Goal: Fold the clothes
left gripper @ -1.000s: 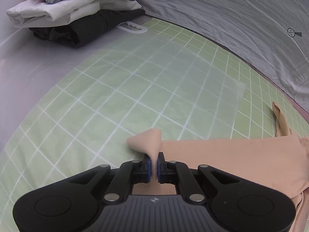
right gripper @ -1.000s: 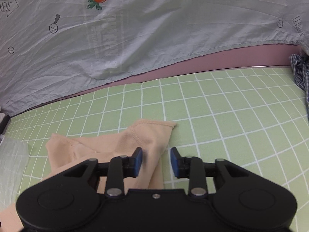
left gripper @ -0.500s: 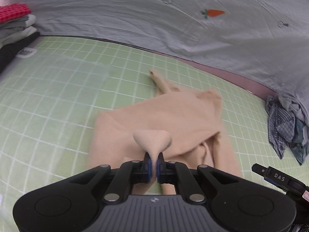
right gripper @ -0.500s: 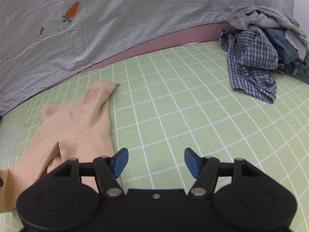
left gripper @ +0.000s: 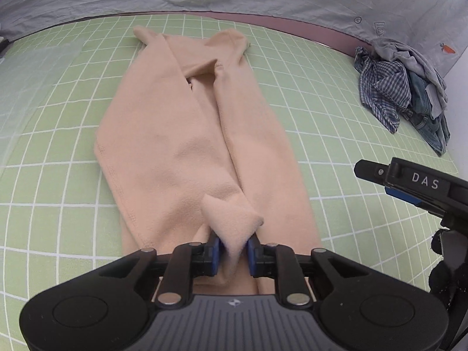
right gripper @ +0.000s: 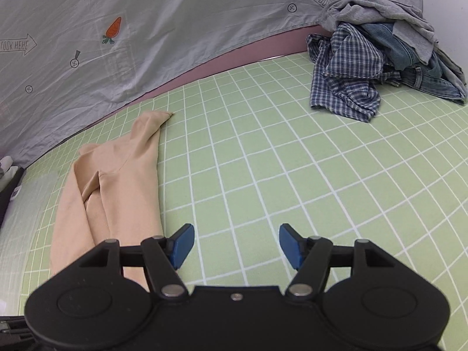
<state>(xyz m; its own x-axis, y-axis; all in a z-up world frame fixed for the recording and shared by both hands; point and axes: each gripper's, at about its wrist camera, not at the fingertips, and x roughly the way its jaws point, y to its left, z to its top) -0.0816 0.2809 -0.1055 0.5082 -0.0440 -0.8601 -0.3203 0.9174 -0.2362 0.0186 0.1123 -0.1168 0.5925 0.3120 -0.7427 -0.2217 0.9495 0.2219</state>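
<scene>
Green gridded worktop [left gripper: 336, 93] carries the peach garment [left gripper: 187, 134], folded lengthwise. Left claw [left gripper: 233, 253] is opening, sleeve cuff between its pads; right claw [right gripper: 234, 245] spread, empty, at three o'clock. Let the cuff drop flat before lifting away.

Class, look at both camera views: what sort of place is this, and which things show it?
Probably a clothes-folding workstation: a green gridded mat as work surface, a peach garment spread flat on it, and a heap of unfolded clothes waiting at its far corner.
</scene>
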